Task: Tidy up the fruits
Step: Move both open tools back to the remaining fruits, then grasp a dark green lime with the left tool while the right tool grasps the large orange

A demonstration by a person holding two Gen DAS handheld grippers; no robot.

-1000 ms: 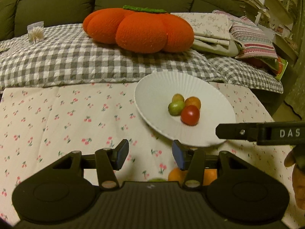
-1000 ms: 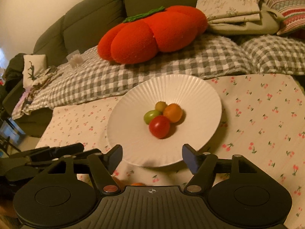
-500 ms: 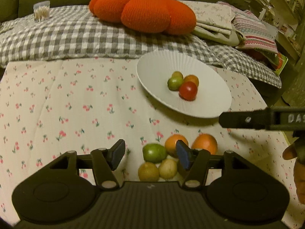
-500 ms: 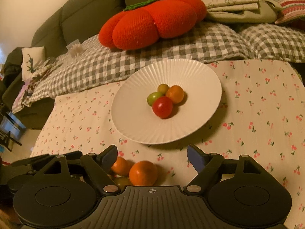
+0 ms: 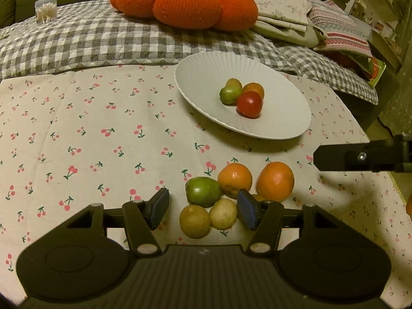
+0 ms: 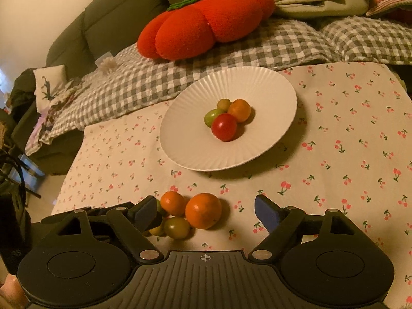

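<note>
A white ribbed plate point(image 5: 280, 118) point(image 6: 185, 139) on the cherry-print cloth holds a red tomato point(image 5: 249, 104) point(image 6: 224, 127), a green one, an orange one and a small olive one. In front of it lies a loose cluster: two oranges point(image 5: 275, 181) point(image 6: 203, 210), a green fruit point(image 5: 203, 191) and two yellowish fruits point(image 5: 195, 221). My left gripper point(image 5: 203, 207) is open and empty, above the cluster. My right gripper point(image 6: 207, 212) is open and empty, with the larger orange between its fingers; its finger also shows in the left wrist view point(image 5: 360, 155).
A big orange pumpkin cushion point(image 5: 185, 2) point(image 6: 203, 23) lies on a grey checked blanket point(image 5: 103, 41) behind the table. Folded linens point(image 5: 283, 15) and a shelf stand at the back right. The table edge drops off at the right point(image 5: 386, 180).
Both grippers have pulled back and tilted down from the plate. The loose fruit cluster in front of the plate has come into view between the fingers. Both stay open.
</note>
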